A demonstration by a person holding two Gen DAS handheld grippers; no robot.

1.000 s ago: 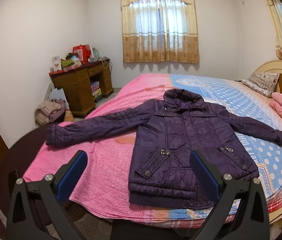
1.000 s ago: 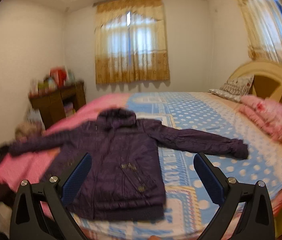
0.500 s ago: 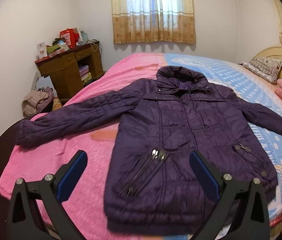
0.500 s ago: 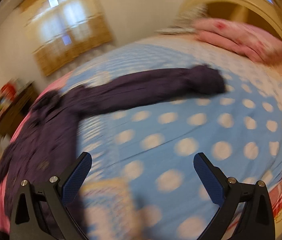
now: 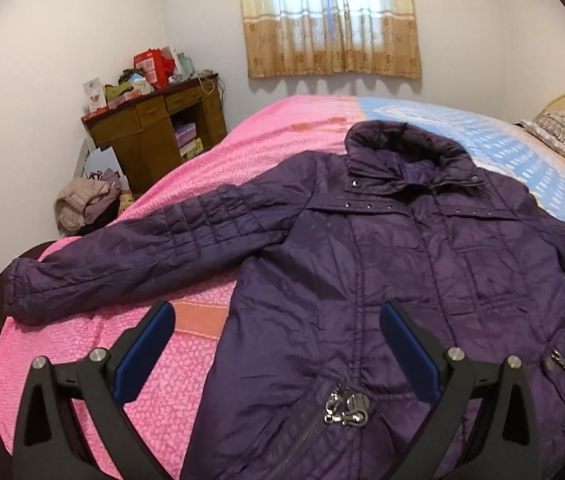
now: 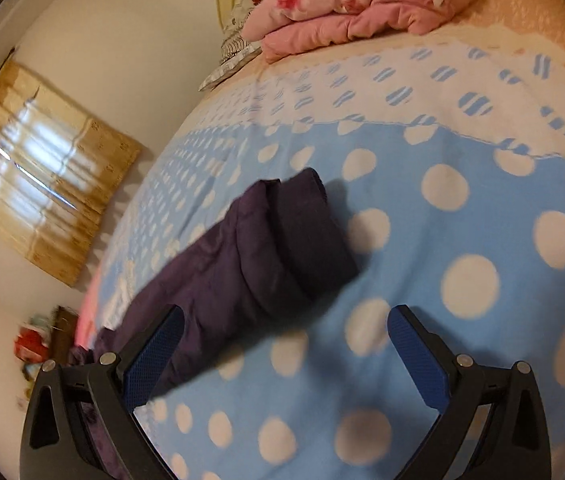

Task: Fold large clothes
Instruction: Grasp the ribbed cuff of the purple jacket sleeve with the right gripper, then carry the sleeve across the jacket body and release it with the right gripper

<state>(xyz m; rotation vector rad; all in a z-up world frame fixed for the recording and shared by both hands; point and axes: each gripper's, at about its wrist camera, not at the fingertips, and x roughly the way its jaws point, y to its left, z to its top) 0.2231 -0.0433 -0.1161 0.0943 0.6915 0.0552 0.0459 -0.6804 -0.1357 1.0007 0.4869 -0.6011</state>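
A dark purple quilted jacket lies flat, front up, on the bed with both sleeves spread out. Its left sleeve stretches over the pink part of the bedspread. My left gripper is open and empty, just above the jacket's lower left front. In the right wrist view the jacket's other sleeve cuff lies on the blue dotted bedspread. My right gripper is open and empty, close above and just short of that cuff.
The bed has a pink and blue dotted spread. A folded pink garment and a pillow lie by the headboard. A wooden desk with clutter and a clothes pile stand left of the bed.
Both grippers have moved in towards the bed. The left one came closer over the jacket's front. The right one swung right and down to the far sleeve's cuff.
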